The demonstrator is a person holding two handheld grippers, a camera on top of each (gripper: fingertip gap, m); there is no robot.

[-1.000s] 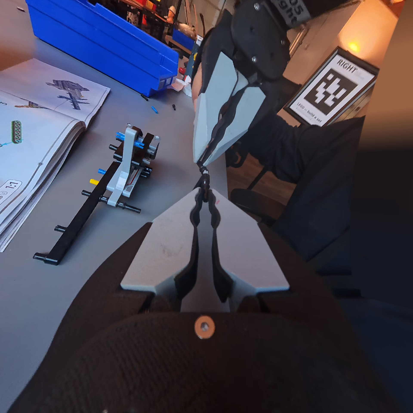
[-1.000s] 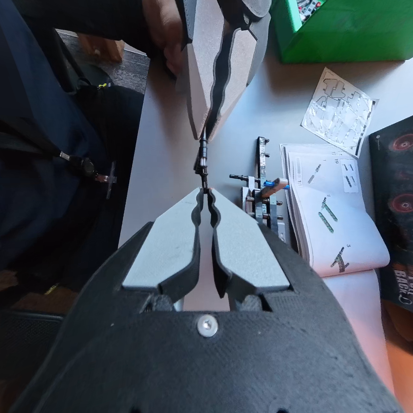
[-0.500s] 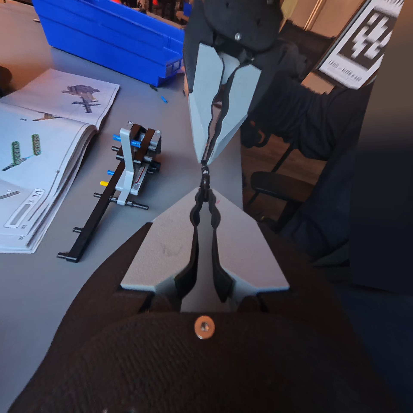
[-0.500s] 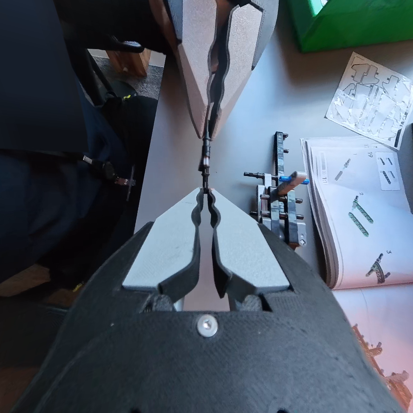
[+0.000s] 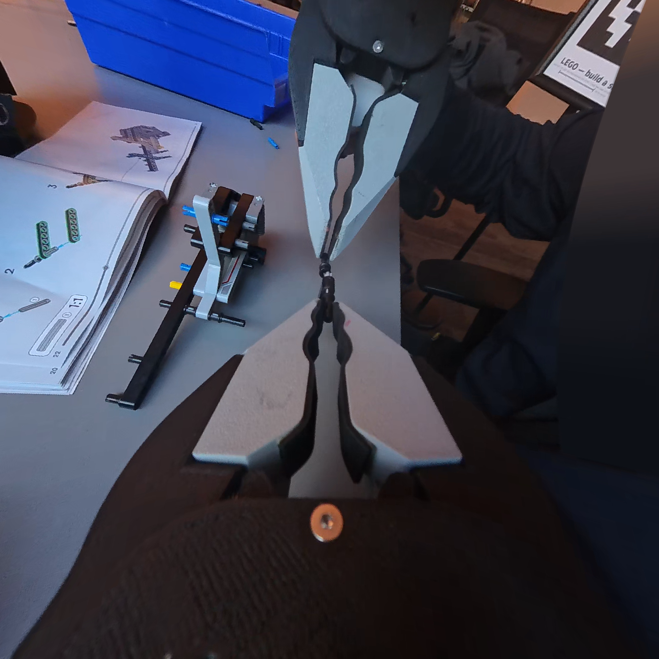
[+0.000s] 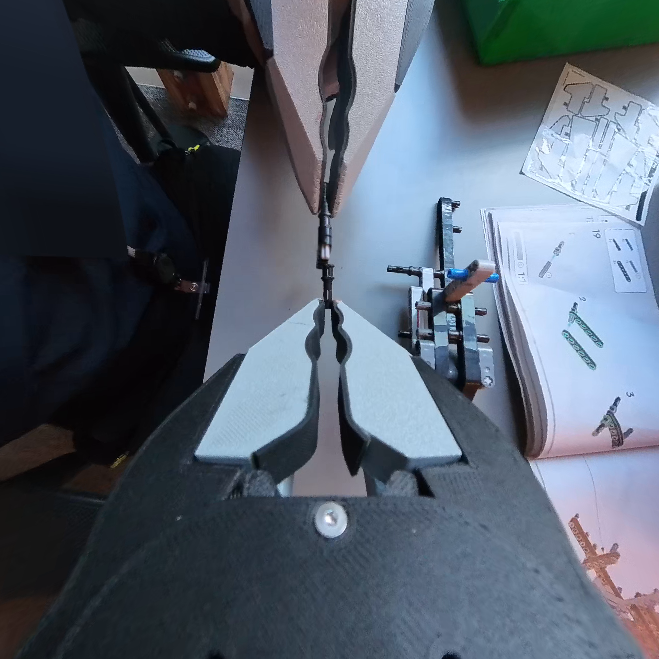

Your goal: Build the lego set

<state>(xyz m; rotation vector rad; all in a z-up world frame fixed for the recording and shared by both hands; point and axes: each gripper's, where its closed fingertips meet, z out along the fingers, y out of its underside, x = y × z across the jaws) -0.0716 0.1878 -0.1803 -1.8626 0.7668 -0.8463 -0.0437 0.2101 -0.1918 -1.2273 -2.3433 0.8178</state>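
Observation:
My left gripper (image 5: 325,311) is shut on a short, thick black connector (image 5: 326,294). My right gripper (image 6: 328,303) faces it tip to tip and is shut on a thin black pin (image 6: 327,281). The two parts meet end to end in the air above the grey table (image 5: 53,463), near its edge. The right gripper (image 5: 326,254) shows at the top of the left wrist view. The left gripper (image 6: 325,211) and its connector (image 6: 325,233) show at the top of the right wrist view. The partly built black and grey model (image 5: 221,256) lies on the table, also in the right wrist view (image 6: 449,321).
An open instruction booklet (image 5: 71,249) lies beside the model, also in the right wrist view (image 6: 570,338). A blue bin (image 5: 185,46) stands behind it, with a loose blue pin (image 5: 272,142) in front. A green bin (image 6: 552,28) and a sticker sheet (image 6: 599,149) lie farther off. A chair and a person's dark clothing lie beyond the table edge. There is about 5 cm between the tips of the two grippers.
Both grippers stay shut with their parts end to end. The pair has swung together, so each gripper now faces the other more squarely and sits closer in view.

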